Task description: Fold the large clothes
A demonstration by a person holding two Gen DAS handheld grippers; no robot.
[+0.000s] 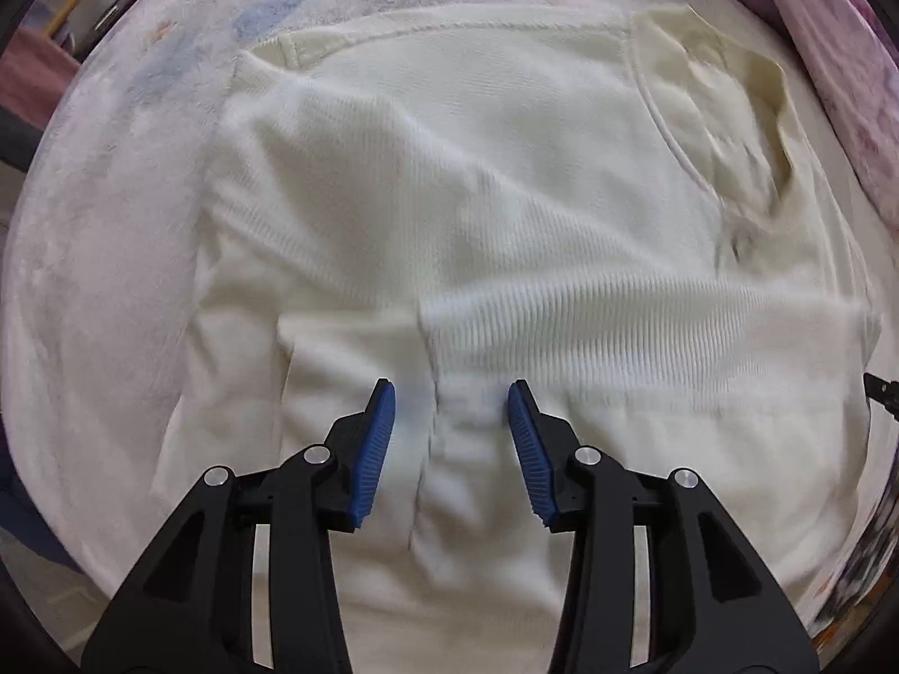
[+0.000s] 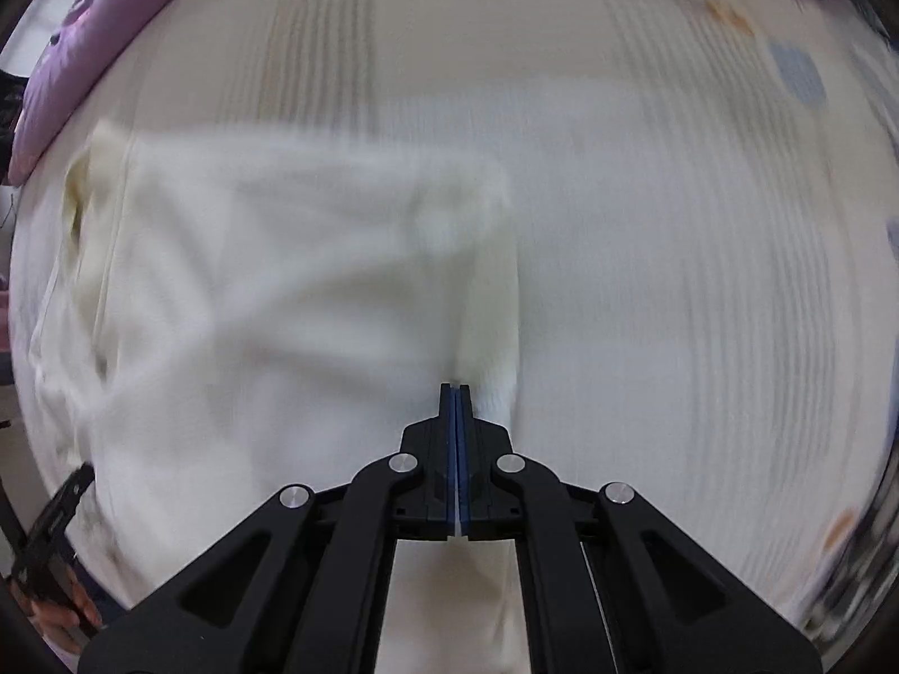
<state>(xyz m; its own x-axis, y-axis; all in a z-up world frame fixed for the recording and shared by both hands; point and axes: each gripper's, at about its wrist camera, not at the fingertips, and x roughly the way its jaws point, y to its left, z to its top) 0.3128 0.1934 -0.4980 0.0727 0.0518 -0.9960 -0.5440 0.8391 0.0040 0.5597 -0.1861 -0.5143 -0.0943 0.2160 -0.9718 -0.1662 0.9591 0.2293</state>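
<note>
Right wrist view blurred, right claw [image 2: 455, 390] closed (grip unclear) at sweater [image 2: 292, 292], left claw [image 1: 451, 401] open.

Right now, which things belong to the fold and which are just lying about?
Job:
- white sweater
- left claw, open over it
- right claw, shut

Lying about:
- pale blanket underneath
- purple quilt at the edge

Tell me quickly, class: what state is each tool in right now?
Left tool: open, pads apart above the cream sweater, gripping nothing.
Right tool: closed; whether it pinches the sweater's fabric cannot be told.
</note>
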